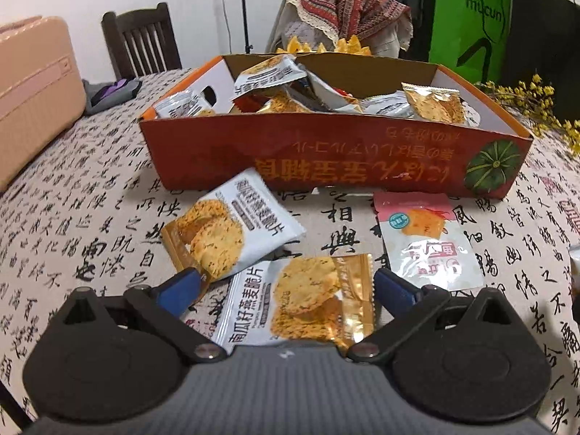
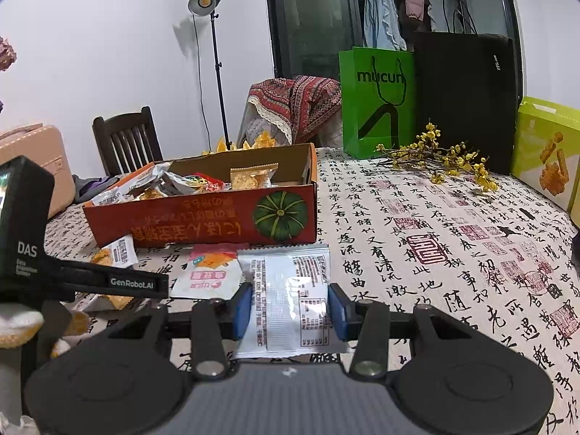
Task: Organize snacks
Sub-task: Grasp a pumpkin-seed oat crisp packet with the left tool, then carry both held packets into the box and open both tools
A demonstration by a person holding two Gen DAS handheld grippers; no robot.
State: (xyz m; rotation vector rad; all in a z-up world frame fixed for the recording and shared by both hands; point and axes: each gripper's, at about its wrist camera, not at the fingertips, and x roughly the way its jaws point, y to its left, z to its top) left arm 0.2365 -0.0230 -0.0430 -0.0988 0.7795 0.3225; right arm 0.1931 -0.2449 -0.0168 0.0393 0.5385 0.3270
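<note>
Snacks half sorted, my right gripper [image 2: 289, 306] clamping a white foil snack packet [image 2: 290, 301] above the bench [image 2: 435, 253], my left gripper [image 1: 286, 290] spread wide around an orange-and-white oat crisp packet [image 1: 301, 301], orange cardboard box [image 1: 326, 159] just beyond.

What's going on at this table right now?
Snack packets are being sorted into the orange pumpkin box. The right gripper is shut on a white packet, back side up. The left gripper is open over an oat crisp packet on the tablecloth; another oat crisp packet and a pink packet lie loose.
</note>
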